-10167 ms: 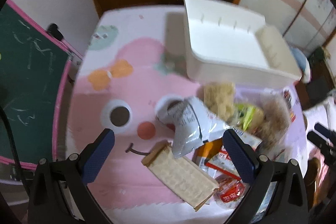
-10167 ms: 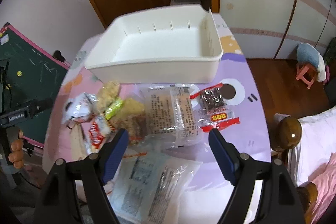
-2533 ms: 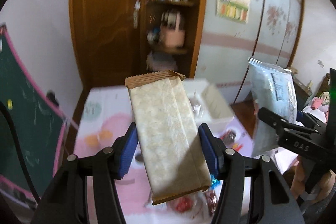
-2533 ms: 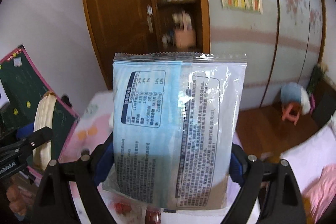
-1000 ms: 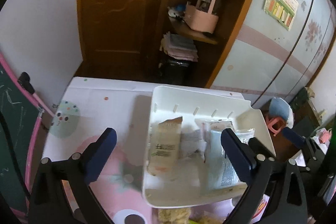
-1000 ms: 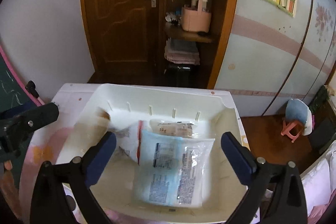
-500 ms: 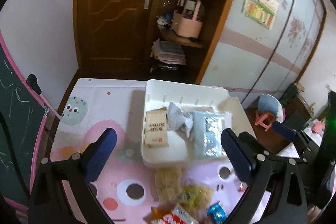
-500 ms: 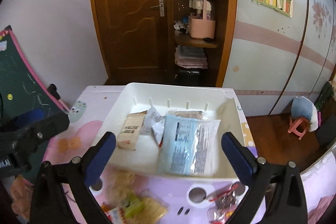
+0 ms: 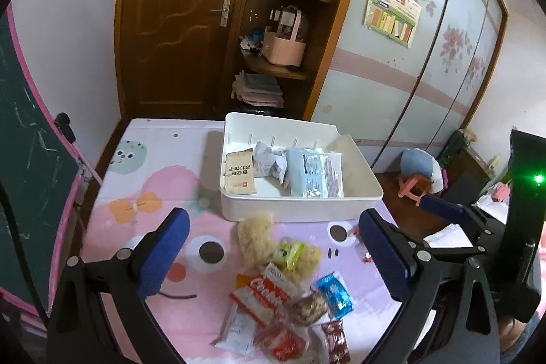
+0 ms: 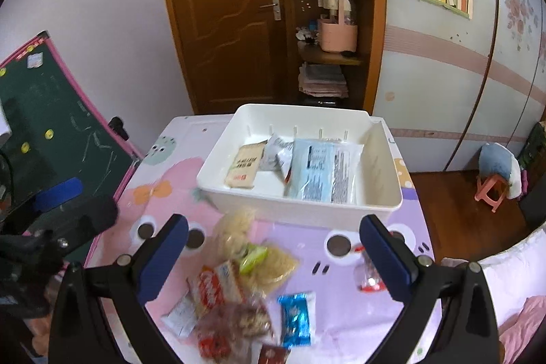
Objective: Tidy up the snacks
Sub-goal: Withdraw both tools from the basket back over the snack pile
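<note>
A white bin [image 9: 300, 210] stands at the far side of the table, also in the right wrist view [image 10: 307, 210]. It holds a tan cracker pack [image 9: 240, 178], a crumpled white bag [image 9: 269, 161] and a pale blue pouch [image 9: 314, 173]. Loose snacks lie in a pile [image 9: 290, 295] in front of the bin, among them a red-and-white cookie pack [image 9: 269, 295] and a small blue packet [image 10: 295, 318]. My left gripper [image 9: 273, 261] and right gripper [image 10: 273, 261] hang open and empty above the pile.
The table has a pink and purple cartoon cover [image 9: 143, 203]. A green chalkboard [image 9: 27, 179] leans at the left. A wooden door and shelf [image 9: 273, 40] stand behind. A small pink stool [image 10: 491, 190] is on the floor at the right.
Both grippers have let go of their packs into the bin, pulled back and dropped lower. The snack pile has come into view under them.
</note>
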A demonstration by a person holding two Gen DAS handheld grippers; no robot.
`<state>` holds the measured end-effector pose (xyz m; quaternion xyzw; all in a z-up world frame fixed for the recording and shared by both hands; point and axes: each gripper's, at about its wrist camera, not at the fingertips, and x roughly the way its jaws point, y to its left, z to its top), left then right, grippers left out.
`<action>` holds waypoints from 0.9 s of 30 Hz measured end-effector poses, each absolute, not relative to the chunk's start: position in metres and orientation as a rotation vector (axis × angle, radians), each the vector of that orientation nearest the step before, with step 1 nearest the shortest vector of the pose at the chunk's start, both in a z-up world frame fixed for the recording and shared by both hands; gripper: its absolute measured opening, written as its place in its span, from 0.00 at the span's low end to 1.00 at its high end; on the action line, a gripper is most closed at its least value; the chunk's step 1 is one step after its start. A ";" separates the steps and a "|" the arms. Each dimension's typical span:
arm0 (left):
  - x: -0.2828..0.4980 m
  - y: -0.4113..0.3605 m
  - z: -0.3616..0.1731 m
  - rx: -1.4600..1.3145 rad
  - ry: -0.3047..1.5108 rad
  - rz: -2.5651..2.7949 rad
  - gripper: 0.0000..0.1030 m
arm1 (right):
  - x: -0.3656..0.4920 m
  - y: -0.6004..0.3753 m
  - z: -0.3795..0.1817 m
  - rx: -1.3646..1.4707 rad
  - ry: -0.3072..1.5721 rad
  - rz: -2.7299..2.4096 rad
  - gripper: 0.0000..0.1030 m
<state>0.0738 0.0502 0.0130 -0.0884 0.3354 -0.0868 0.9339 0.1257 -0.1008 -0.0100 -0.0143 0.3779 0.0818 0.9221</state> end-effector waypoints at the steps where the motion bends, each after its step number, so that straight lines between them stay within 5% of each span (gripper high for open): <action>1: 0.069 0.050 0.014 -0.176 0.678 -0.179 0.96 | 0.116 -0.099 -0.009 -0.046 0.767 0.164 0.98; 12: 0.015 0.049 0.028 -0.155 0.650 -0.194 0.96 | 0.055 -0.113 0.009 0.007 0.710 0.213 0.98; 19: 0.010 0.057 -0.011 -0.110 0.719 -0.174 0.97 | 0.050 -0.110 -0.037 -0.104 0.822 0.241 0.97; 27: 0.046 0.067 -0.112 -0.081 0.985 -0.130 0.97 | 0.051 -0.110 -0.131 -0.156 1.103 0.254 0.71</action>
